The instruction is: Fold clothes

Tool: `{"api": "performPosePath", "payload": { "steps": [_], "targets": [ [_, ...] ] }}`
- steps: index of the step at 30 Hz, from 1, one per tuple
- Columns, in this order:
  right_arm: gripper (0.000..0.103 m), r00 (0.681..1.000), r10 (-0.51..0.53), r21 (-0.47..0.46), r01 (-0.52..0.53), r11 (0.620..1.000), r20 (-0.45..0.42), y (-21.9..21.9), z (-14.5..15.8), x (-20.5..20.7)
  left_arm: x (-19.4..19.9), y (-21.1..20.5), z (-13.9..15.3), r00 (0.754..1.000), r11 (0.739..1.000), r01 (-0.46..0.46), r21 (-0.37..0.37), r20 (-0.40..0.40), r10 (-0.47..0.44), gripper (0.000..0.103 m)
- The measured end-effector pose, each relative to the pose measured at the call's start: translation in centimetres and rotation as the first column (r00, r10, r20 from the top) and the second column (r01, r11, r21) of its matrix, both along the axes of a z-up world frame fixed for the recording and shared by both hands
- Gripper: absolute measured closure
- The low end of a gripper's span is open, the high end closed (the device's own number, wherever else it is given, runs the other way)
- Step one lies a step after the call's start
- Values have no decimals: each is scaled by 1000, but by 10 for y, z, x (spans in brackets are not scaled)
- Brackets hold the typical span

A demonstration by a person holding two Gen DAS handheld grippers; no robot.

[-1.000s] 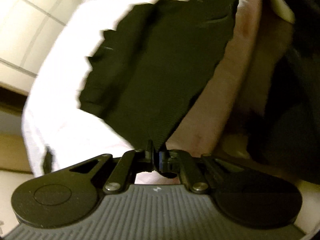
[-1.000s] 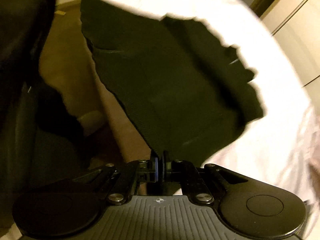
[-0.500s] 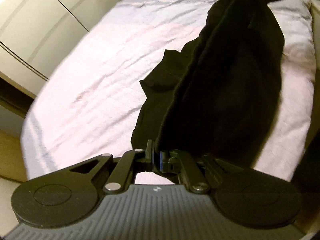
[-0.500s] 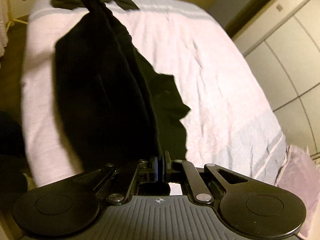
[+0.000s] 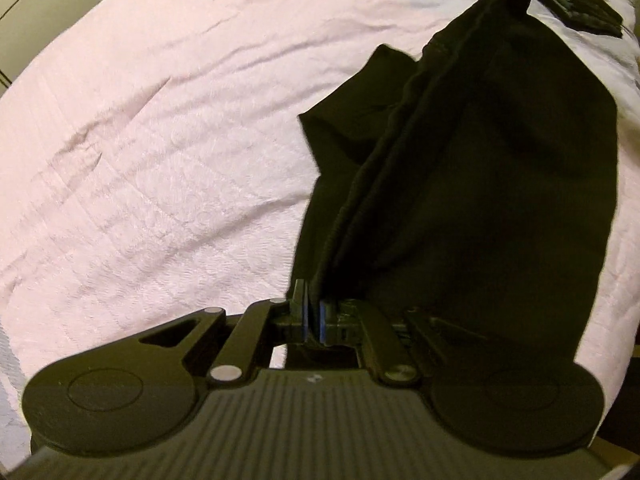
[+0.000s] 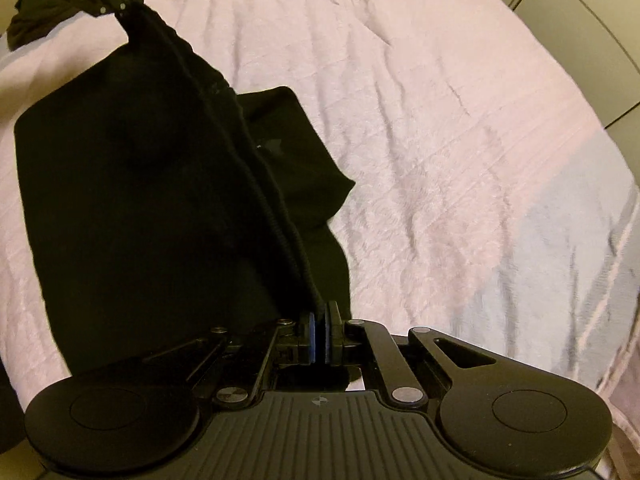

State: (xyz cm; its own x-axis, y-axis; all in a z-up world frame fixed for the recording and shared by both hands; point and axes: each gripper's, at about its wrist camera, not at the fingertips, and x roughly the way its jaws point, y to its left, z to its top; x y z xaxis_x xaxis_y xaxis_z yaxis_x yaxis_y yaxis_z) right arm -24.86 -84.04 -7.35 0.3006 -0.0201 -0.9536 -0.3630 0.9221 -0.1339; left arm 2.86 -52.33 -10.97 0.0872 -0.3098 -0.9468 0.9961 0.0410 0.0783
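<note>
Both claws, left (image 5: 312,314) and right (image 6: 320,330), still clamp garment (image 5: 480,180) hem; garment now lower, nearer bed (image 5: 160,140) than 0.5 s ago.

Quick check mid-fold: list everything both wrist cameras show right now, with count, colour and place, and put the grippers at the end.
Black garment: one, black, stretched by its ribbed edge between both grippers, body hanging onto the bed.
Second dark garment: one, dark, lying on the bed beyond the left gripper; kind unclear.
Bedspread: one, pale pink, wrinkled, covering the bed under everything.
Cupboard doors: cream panels beside the bed; count unclear.
Left gripper: one, black, jaws shut on the garment edge.
Right gripper: one, black, jaws shut on the same edge at its other end.
</note>
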Motion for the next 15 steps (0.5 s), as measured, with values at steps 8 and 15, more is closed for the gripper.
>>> {"api": "performPosePath", "payload": {
  "steps": [8, 15],
  "targets": [
    [101, 998, -56, 89, 58, 994, -25, -25, -40, 34, 45, -26, -49, 994, 995, -102, 18, -45, 102, 98],
    [101, 972, -227, 166, 233, 958, -55, -62, -117, 66, 73, -44, -107, 969, 970, -241, 15, -60, 241, 94]
  ]
}}
